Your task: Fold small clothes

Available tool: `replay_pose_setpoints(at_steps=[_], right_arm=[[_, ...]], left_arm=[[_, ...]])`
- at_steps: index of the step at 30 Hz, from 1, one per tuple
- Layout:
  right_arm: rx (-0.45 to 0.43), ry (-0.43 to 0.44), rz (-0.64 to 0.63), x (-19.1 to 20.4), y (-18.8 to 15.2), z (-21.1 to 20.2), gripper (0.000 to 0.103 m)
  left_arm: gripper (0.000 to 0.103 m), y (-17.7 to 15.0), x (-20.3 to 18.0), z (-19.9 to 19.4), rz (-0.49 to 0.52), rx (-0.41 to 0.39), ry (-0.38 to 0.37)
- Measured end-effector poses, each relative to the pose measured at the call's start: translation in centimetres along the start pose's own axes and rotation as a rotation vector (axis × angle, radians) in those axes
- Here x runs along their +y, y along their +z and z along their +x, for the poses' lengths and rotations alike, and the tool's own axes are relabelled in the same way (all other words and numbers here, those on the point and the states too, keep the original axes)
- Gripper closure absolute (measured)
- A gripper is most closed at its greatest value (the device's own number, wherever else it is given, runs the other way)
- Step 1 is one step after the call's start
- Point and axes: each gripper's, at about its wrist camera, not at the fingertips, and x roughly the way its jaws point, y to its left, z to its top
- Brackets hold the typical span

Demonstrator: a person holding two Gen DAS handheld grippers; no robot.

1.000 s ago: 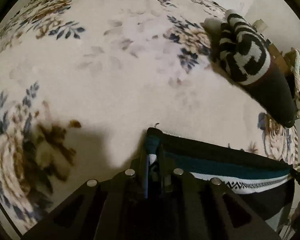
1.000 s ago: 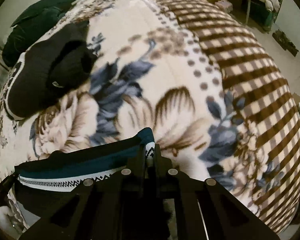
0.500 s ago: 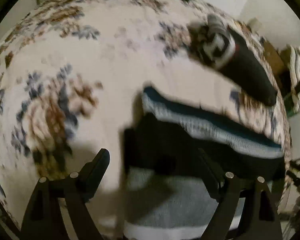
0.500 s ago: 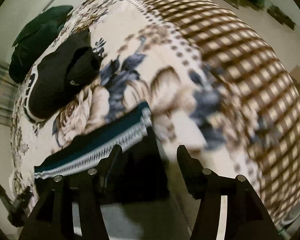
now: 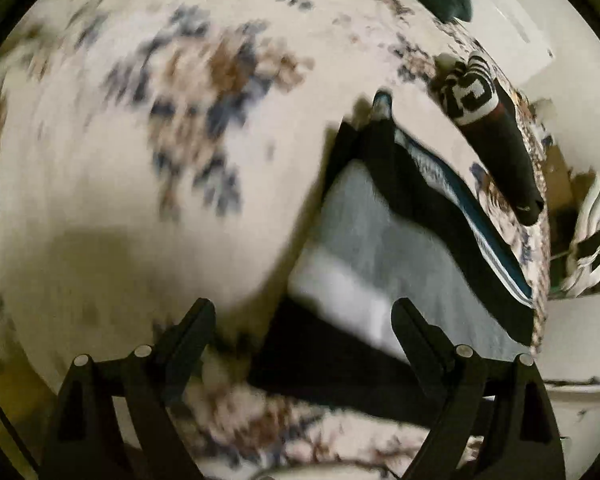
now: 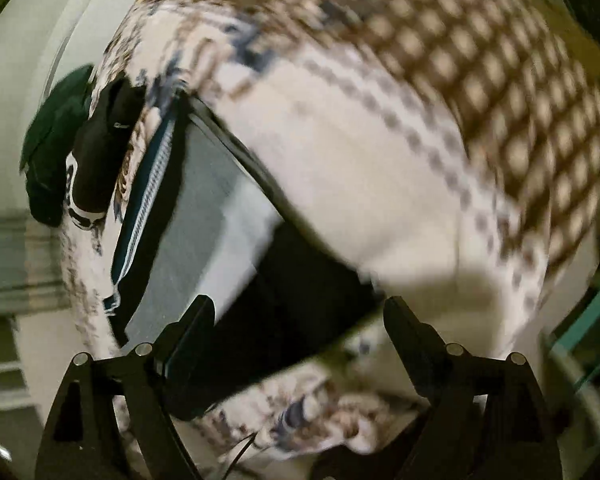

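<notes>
Left wrist view: the left hand-held gripper [image 5: 302, 322] hangs over the bed [image 5: 148, 200], its jaws spread wide and opening further, gripping nothing. The garment [image 5: 380, 240], grey with black and teal-striped bands, lies flat on the bed's floral blanket, partly under the gap between the fingers. A black-and-white sock [image 5: 496, 136] lies beyond the garment, near the bed's edge. In the right wrist view the right hand-held gripper [image 6: 298, 322] is likewise wide and opening, empty, over the garment's [image 6: 204, 216] black end. A dark green cloth [image 6: 52, 148] sits past the sock [image 6: 96, 160].
</notes>
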Motion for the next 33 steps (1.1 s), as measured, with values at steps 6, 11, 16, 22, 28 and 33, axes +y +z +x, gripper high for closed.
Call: replay_pose_setpoints(at_steps=[6, 11, 16, 22, 28, 33], right_arm=[[0.04, 0.167, 0.066, -3.5, -1.8, 4.8, 0.015], [0.023, 0.256, 0.059, -3.2, -1.0, 7.5, 0.015], [-0.014, 0.336, 0.053, -1.9, -0.4, 8.3, 0.015], [0.041, 0.336, 0.004, -1.0, -0.7, 9.2, 0.015], [0.068, 0.336, -0.001, -0.6, -0.3, 10.5, 0.015], [0.061, 0.358, 0.023, -0.6, 0.3, 11.3, 0.015]], left_arm=[[0.013, -4.5, 0.6, 3.9, -0.146, 0.044, -0.111], [0.013, -5.1, 1.2, 6.3, -0.268, 0.03, -0.125], [0.013, -7.6, 2.3, 4.4, -0.416, 0.013, -0.228], [0.013, -9.5, 2.2, 5.5, -0.453, 0.008, -0.245], [0.013, -6.4, 0.7, 7.9, -0.494, -0.07, -0.231], [0.013, -6.6, 0.6, 7.7, -0.522, -0.101, -0.216]])
